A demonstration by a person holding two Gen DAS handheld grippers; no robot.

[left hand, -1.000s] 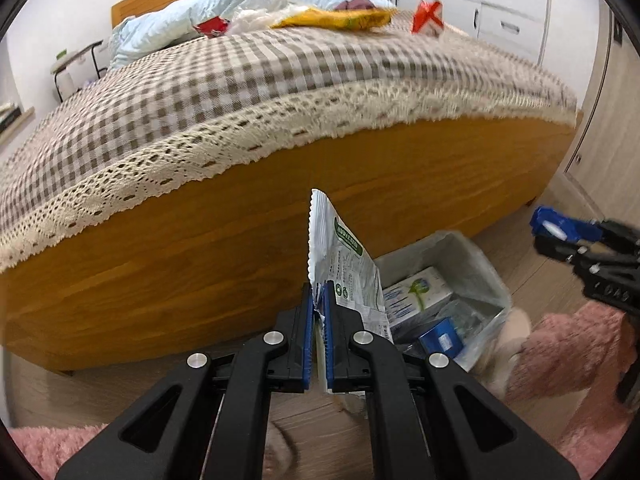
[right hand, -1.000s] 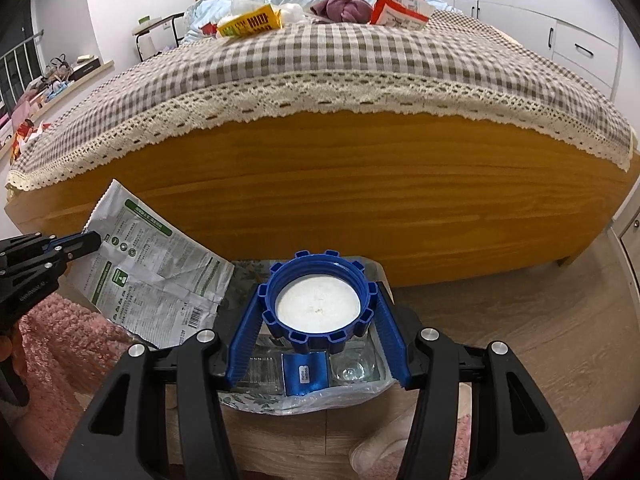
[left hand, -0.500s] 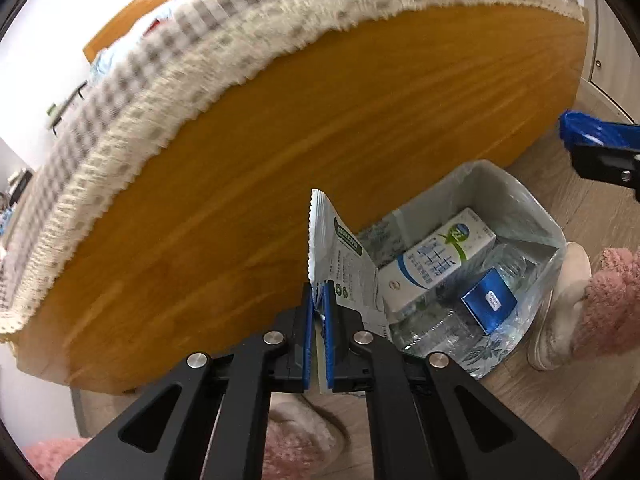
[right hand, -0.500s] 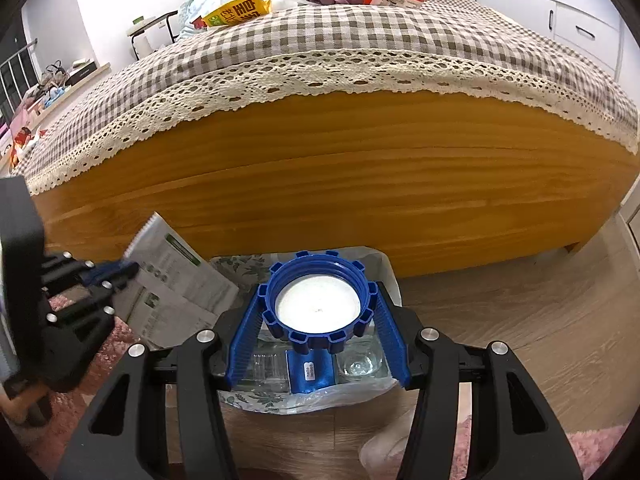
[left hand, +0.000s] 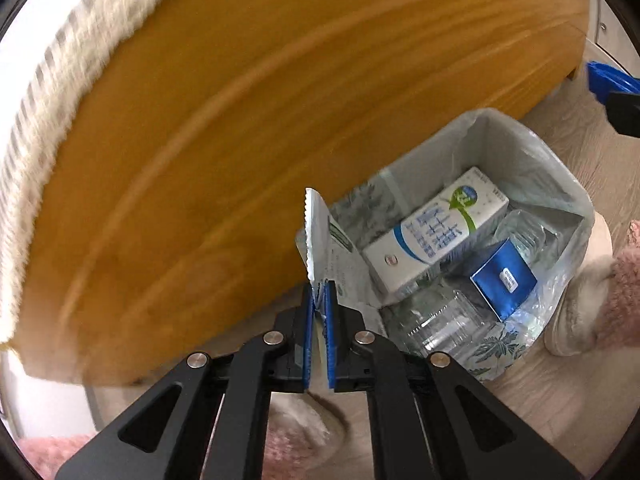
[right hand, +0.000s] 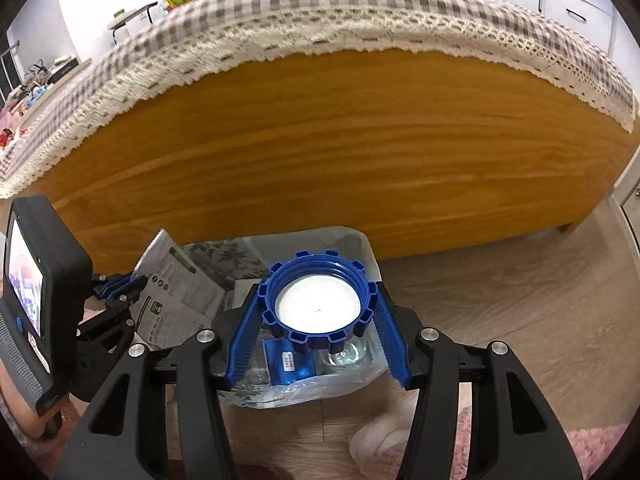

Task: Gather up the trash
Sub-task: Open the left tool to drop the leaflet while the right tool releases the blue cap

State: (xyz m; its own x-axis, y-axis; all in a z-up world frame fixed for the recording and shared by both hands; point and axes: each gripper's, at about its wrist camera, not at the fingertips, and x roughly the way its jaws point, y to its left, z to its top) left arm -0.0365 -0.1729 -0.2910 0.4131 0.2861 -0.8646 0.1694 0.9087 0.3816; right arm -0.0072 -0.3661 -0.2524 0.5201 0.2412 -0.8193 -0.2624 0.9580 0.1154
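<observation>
My left gripper (left hand: 319, 292) is shut on a white and green printed wrapper (left hand: 320, 228), held over the near-left rim of the bin (left hand: 532, 148). The wrapper (right hand: 180, 300) and left gripper (right hand: 120, 284) also show at the left of the right wrist view. My right gripper (right hand: 316, 320) is shut on a big blue screw lid (right hand: 318, 304) with a white inside, held above the bin (right hand: 352, 240). The bin has a clear liner and holds a white and blue carton (left hand: 436, 240), a blue box (left hand: 504, 280) and clear bottles (left hand: 432, 324).
The wooden bed side (right hand: 340, 152) rises right behind the bin, with a checked lace-edged cover (right hand: 320, 12) and more packets on top. Pink slippers (left hand: 608, 296) and a pink rug (right hand: 600, 448) lie on the wood floor by the bin.
My left gripper has tilted down and moved toward the bin with the wrapper. My right gripper has dropped slightly, still holding the lid over the bin.
</observation>
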